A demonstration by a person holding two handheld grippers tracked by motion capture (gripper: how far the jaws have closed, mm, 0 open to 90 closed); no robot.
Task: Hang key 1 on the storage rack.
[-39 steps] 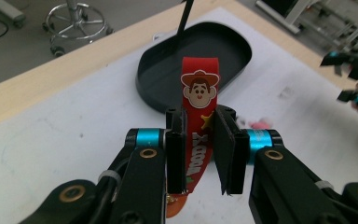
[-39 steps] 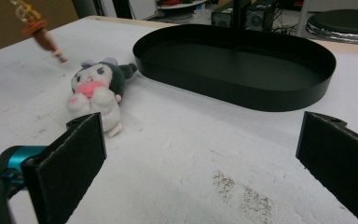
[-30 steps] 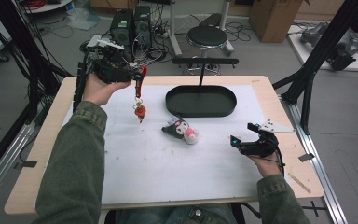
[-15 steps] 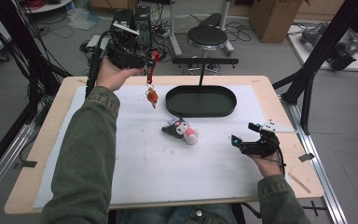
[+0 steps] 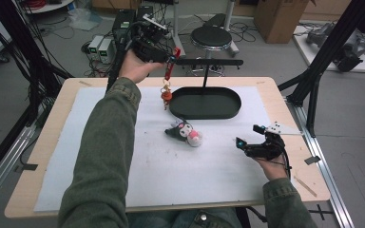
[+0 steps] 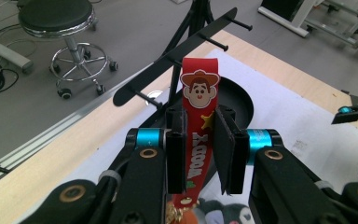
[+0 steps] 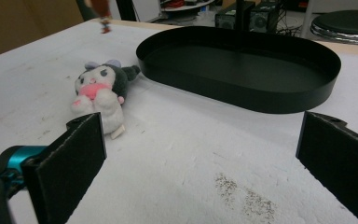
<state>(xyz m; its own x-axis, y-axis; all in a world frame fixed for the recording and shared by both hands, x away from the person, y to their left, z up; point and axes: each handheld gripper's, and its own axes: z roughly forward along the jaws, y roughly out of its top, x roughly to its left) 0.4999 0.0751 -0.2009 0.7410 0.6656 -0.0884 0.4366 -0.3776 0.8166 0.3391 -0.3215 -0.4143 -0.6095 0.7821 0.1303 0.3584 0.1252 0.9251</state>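
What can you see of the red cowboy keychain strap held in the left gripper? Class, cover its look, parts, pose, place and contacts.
The red keychain strap is a flat red band that looks rubbery, topped by a cartoon cowboy face in a brown hat, with a yellow star and white lettering down it. Gold metal rings and an orange charm hang from its lower end. The left gripper has its jaws shut on the strap's middle, holding it upright in the air above the table's far edge, near the hook rack and the black tray. Nothing else touches it.

Red rubber cowboy-face keychain strap (image 6: pixel 197 135) hangs vertical, clear of the surface at far left, beside the black peg-bar stand (image 5: pixel 208 62) over its oval black metal tray (image 5: pixel 206 102). Small black-and-pink plush toy (image 5: pixel 185 133) lies mid-surface, near side of tray.
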